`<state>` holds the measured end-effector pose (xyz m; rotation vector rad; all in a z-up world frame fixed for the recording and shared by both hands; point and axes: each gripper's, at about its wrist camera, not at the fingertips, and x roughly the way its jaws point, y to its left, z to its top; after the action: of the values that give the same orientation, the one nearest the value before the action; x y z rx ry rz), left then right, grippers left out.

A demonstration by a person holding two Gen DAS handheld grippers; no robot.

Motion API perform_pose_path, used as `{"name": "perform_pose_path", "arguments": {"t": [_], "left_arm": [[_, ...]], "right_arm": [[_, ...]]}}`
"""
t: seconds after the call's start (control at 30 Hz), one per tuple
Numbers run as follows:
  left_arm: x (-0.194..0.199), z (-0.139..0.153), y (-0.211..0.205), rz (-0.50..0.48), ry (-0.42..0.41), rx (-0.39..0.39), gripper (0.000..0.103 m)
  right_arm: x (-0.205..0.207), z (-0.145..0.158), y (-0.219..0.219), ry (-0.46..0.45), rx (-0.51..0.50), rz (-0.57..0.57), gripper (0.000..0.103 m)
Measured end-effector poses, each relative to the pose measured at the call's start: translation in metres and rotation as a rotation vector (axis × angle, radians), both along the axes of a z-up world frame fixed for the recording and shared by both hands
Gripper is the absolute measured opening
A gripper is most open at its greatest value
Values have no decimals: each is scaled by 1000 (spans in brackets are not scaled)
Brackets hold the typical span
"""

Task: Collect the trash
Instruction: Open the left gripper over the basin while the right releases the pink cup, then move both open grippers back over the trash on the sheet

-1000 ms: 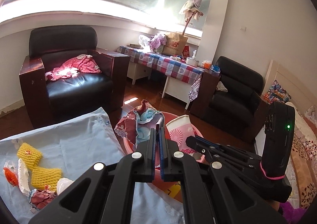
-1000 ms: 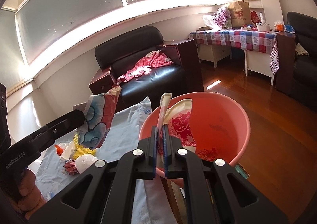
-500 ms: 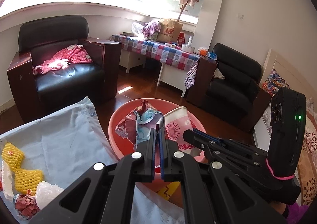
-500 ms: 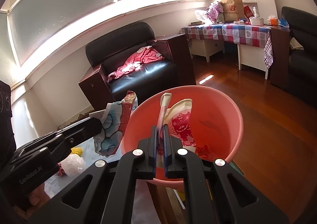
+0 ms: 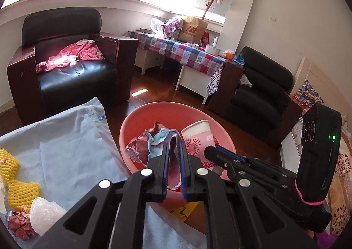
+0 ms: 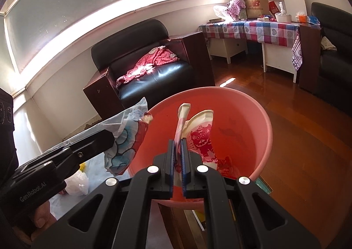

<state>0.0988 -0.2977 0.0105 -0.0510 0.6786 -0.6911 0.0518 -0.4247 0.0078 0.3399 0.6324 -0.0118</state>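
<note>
A pink plastic basin [image 5: 132,121] [image 6: 259,121] sits past the edge of a table with a light blue cloth [image 5: 66,139]. My left gripper [image 5: 175,150] stands slightly parted over the basin, with a crumpled colourful wrapper [image 5: 154,141] [image 6: 129,139] still between its pads. My right gripper [image 6: 178,145] is shut on a flattened paper cup [image 6: 198,130] [image 5: 198,136] with red print, held inside the basin. Yellow foam nets [image 5: 19,185], a red crumpled scrap [image 5: 19,224] and a clear plastic wad [image 5: 46,211] lie on the cloth at the left.
A black armchair [image 5: 72,66] with a pink garment stands beyond the table. A checked-cloth side table [image 5: 176,50] with bags and a second black chair [image 5: 259,94] stand at the back right. The floor is dark wood [image 6: 308,150].
My left gripper carried the wrapper right, from over the cloth to over the basin, lowered it, and its jaws have parted a little. My right gripper still holds the paper cup in the basin.
</note>
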Motion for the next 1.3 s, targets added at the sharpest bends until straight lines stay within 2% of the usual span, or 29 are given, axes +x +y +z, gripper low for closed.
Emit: {"name": "perform_pose_path", "arguments": {"t": [0.1, 0.13, 0.47, 0.7, 0.77, 0.8, 0.83, 0.9, 1.1, 1.3], "left_arm": [[-1, 0, 3, 4, 4, -11, 40], [-2, 1, 3, 10, 0, -14, 41], [-12, 9, 18, 29, -8, -40, 41], [-27, 22, 39, 53, -54, -40, 46], [-32, 25, 45, 61, -67, -39, 51], [-34, 27, 47, 66, -71, -39, 51], [-36, 28, 51, 71, -73, -39, 51], [-40, 29, 56, 78, -77, -35, 51], [-53, 31, 71, 104, -86, -5, 51], [-68, 31, 92, 170, -121, 32, 51]], "right_arm": [[3, -1, 0, 2, -1, -4, 6], [4, -1, 0, 3, -2, -5, 6], [4, -5, 1, 10, -11, -14, 6], [7, -8, -5, 41, -4, -50, 6], [9, -8, -6, 52, 11, -49, 6], [9, -8, -6, 51, 14, -48, 9], [9, -7, -7, 50, 14, -49, 22], [6, -4, -6, 38, 13, -46, 38], [-1, 10, 4, 15, -20, -29, 40], [-12, 24, 21, -13, -49, -2, 40]]}}
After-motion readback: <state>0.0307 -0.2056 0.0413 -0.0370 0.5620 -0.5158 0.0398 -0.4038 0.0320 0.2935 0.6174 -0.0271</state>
